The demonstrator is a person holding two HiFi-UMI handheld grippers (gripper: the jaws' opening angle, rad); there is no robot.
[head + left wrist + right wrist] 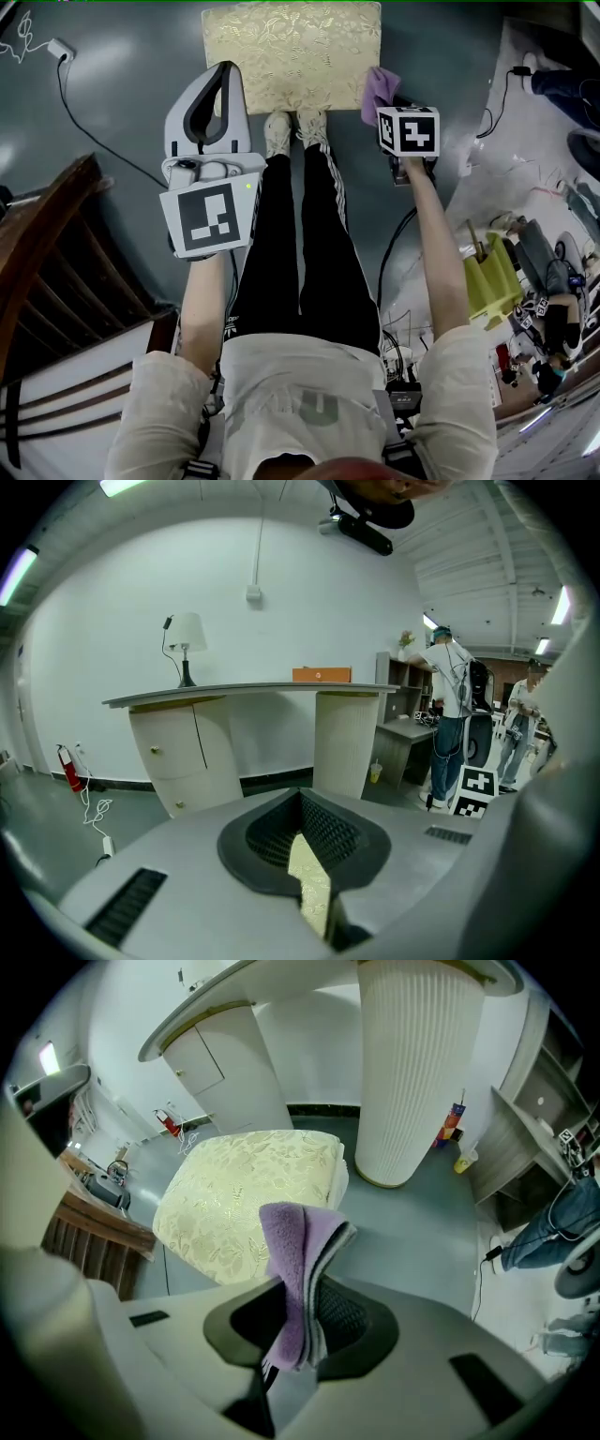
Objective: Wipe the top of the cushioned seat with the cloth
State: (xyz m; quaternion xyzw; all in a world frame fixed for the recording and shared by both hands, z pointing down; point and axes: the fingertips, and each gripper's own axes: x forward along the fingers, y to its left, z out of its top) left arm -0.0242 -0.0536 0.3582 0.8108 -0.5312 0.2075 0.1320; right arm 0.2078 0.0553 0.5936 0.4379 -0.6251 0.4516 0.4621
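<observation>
Right gripper (pixel 298 1330): fingers (pixel 349 1318) clamped on a folded purple cloth (pixel 298 1251) that stands up out of them. Left gripper (pixel 312 892): fingers nearly together, holding nothing. The cushioned seat (pixel 246 1194) lies ahead and left of the cloth, not touching it. Best to bring the cloth down flat on the top, then sweep edge to edge with light pressure

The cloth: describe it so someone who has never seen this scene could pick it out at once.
A pale gold floral cushioned seat sits on the grey floor just ahead of the person's feet. At its near right corner, the right gripper is clamped on the cloth, a folded, fleecy lilac rag. Nothing else nearby is purple or soft.
</observation>
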